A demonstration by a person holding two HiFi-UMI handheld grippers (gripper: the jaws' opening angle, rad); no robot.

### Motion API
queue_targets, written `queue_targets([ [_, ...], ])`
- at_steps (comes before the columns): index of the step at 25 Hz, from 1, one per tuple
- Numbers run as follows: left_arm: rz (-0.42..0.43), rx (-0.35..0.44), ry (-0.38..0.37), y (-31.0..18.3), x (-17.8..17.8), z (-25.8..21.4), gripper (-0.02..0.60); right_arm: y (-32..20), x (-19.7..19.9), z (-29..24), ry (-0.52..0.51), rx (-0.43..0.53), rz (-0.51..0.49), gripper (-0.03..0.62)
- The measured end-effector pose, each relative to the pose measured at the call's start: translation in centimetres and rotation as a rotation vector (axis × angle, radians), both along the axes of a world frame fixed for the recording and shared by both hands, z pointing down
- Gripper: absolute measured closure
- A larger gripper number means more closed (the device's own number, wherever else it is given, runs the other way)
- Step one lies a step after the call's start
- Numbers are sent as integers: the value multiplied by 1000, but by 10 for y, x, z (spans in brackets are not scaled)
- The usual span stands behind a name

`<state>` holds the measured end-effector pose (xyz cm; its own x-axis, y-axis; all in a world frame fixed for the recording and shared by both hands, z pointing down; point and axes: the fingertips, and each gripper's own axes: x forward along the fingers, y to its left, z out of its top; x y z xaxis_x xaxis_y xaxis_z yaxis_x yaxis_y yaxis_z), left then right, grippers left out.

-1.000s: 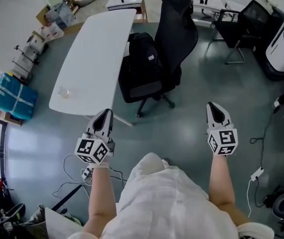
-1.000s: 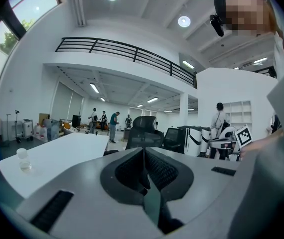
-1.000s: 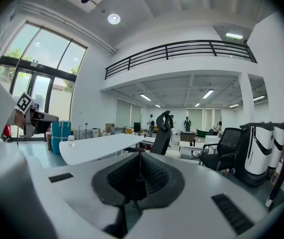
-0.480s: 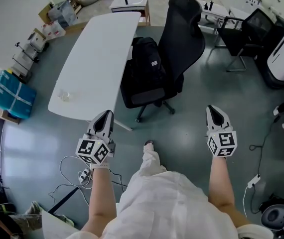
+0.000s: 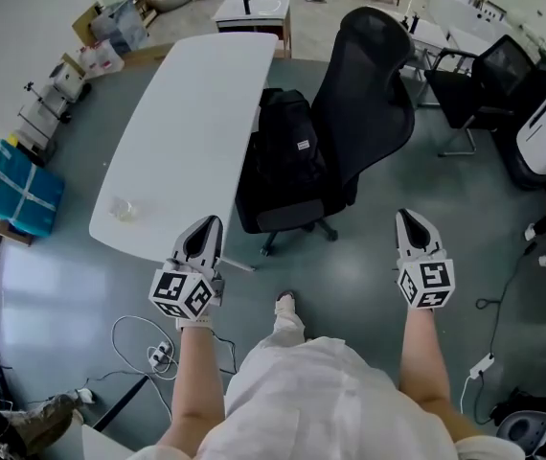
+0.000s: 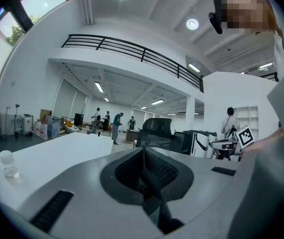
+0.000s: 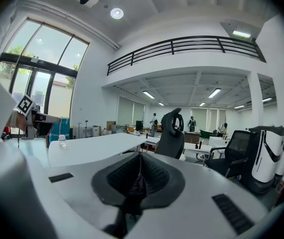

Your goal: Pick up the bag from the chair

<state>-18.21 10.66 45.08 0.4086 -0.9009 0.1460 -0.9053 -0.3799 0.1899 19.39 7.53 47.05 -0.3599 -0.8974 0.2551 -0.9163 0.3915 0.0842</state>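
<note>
Both shut, nothing held: left tongs (image 5: 204, 230), right tongs (image 5: 411, 223). Black fabric backpack (image 5: 288, 151) upright on black mesh office chair (image 5: 367, 84), ahead, well apart, bit nearer left tongs imo.

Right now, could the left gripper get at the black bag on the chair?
Probably not yet: the left gripper is shut, and bare floor lies between it and the bag on the chair. Nothing blocks the path, though; the table stands off to the side.
</note>
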Motion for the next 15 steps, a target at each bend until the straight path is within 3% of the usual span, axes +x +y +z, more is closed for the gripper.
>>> queue_targets([
  [15,-3,17,33,-104,-55,-2,552,-105,-51,-19,-41,12,26,572],
])
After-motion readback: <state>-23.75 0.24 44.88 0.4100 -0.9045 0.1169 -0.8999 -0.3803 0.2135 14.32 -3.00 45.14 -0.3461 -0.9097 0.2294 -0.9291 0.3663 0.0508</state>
